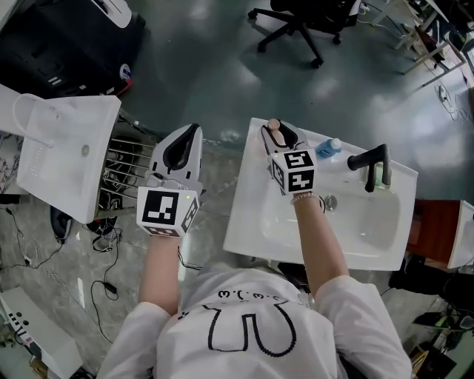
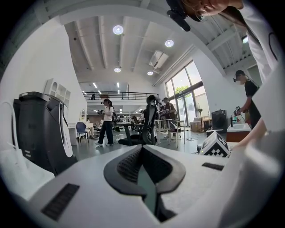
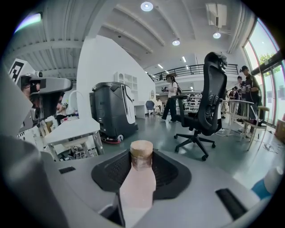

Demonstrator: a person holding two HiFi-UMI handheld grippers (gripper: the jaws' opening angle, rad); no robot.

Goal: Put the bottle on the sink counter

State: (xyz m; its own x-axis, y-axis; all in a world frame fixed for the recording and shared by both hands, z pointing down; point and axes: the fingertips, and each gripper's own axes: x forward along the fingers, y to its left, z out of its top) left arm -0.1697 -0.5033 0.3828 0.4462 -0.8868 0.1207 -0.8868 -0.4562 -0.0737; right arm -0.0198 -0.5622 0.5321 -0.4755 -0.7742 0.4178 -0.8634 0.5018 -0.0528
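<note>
Far left: a black machine (image 1: pixel 74 41) is standing on the floor beyond a second white sink (image 1: pixel 67 148), and a wire rack (image 1: pixel 122 170) is showing under that sink's right edge.
Left gripper: the left gripper (image 1: pixel 189 137) is hovering over the floor between the two sinks, well apart from the bottle. Its fingers (image 2: pixel 124 167) are meeting at the tips with nothing between them.
Right gripper: the right gripper (image 1: pixel 281 139) is reaching over the far left corner of the sink table (image 1: pixel 248 203). Its fingers (image 3: pixel 111 171) are pinching the bottle by its body.
Bottle: the pale pink bottle (image 3: pixel 138 182) with a brown cap is sitting between those fingers, its cap showing at the fingertips. It is over the table's far left corner, and whether its base is touching the surface cannot be told.
Standing in the way: a blue-and-white container (image 1: pixel 329 148) is lying on the far ledge near the right gripper, apart from the bottle. A black faucet (image 1: pixel 370 161) is standing further right, with a green thing (image 1: pixel 379 176) just beside it.
Basin: the drain (image 1: pixel 330 201) is showing in the basin's floor, below and to the right of the gripper.
Beyond: a black office chair (image 1: pixel 296 22) is standing on the floor past the table.
</note>
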